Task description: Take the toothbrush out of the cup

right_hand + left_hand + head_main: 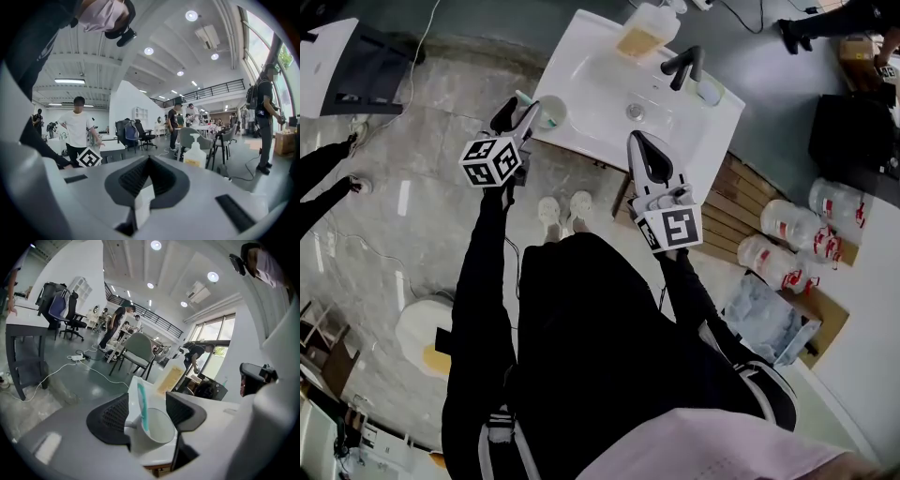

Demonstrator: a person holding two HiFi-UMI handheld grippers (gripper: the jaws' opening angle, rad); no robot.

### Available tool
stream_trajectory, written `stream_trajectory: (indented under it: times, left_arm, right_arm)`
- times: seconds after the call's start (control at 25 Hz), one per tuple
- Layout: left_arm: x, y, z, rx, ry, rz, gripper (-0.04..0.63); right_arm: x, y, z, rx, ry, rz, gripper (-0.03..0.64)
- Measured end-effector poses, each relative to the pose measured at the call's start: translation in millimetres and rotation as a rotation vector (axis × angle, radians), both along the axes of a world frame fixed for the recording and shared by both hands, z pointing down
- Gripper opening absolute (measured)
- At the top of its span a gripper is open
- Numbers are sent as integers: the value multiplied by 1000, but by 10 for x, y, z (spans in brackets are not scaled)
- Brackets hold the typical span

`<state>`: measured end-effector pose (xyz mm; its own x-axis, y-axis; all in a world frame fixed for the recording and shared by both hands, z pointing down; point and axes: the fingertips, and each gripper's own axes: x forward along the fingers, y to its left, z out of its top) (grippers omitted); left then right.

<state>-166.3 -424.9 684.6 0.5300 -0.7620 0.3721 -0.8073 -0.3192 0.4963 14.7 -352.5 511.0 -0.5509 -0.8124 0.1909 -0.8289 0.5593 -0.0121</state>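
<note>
Left hand-held gripper (146,399): jaws spread wide. White cup (152,437) sits low centre in the left gripper view, in the gap between the pads. Can't tell whether either pad touches it.

Toothbrush (141,404): teal, stands in the cup and leans on the left of the rim, upper end well clear of the lip. In the head view the cup is perched on the near-left corner of the white sink (581,56), upper centre of frame.

Right hand-held gripper (149,160): jaws closed tip to tip, nothing between them. It hangs over the sink basin, right of centre in the head view.

Handling, my guess: the brush is light, stiff plastic with a thin, smooth handle (likely slick if wet). Best hold is on the exposed handle just above the rim. The cup looks light and empty, and sits close to the edge, so it could tip or ride up with the brush unless steadied.
</note>
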Motion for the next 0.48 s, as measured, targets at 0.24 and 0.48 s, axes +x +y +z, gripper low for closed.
stream_trajectory:
  times: [0.24,0.48]
  left_arm:
    - [74,-91,168,-26,-24,4,237]
    - [95,-125,251,-32,-61,3,69]
  right_arm:
    - [124,32,55,-13,2,23,-2]
    - [222,40,60,-15,5,39,-2]
